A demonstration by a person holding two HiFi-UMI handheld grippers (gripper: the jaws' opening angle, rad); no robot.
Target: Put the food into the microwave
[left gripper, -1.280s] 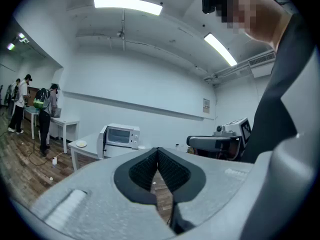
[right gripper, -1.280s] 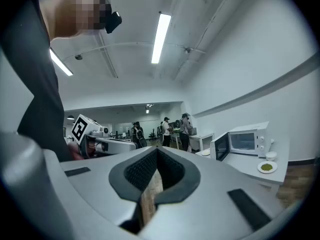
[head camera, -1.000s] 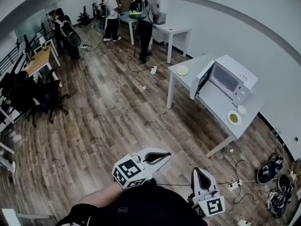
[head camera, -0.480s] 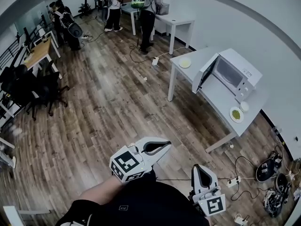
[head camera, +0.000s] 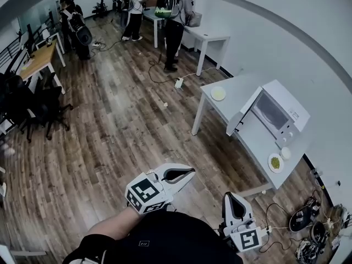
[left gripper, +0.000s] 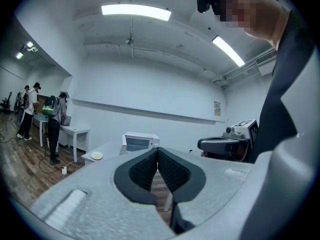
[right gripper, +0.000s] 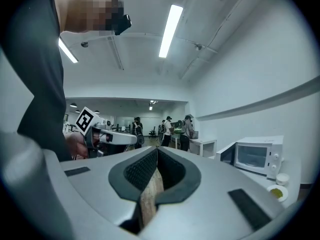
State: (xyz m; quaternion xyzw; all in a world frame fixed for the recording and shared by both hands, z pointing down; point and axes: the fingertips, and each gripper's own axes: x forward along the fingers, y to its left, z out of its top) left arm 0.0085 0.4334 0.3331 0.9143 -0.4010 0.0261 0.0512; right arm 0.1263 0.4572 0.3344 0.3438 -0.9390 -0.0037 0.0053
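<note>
Food [head camera: 274,161], green, on a white plate [head camera: 269,164] at the near end of the worktop [head camera: 250,142], just beside a small white cup [head camera: 285,153]. Not yet inside the microwave [head camera: 278,113]. That one farther along the same worktop, back against the wall, with its door [head camera: 242,119] swung wide open toward the room and the cavity showing pale and bare. At the worktop's far end, apart from the rest, a second plate [head camera: 218,93] with something pale yellow on it.

Well apart from all this, low in the head view and over the wood floor [head camera: 121,142]: both tools, side by side in front of a dark sleeve [head camera: 159,241]. Left hand-held gripper [left gripper: 157,150] closed tip to tip, nothing caught between the ribbed pads, only floor showing through the slot below them; microwave straight beyond its tips. Right hand-held gripper [right gripper: 157,150] likewise pressed together and holding nothing, with microwave, cup and food off to its right side.

Farther out, people [head camera: 175,15] standing at white tables at the far end of the room. Cables [head camera: 308,219] and plugs strewn on the floor by the wall, near the worktop's near end.
</note>
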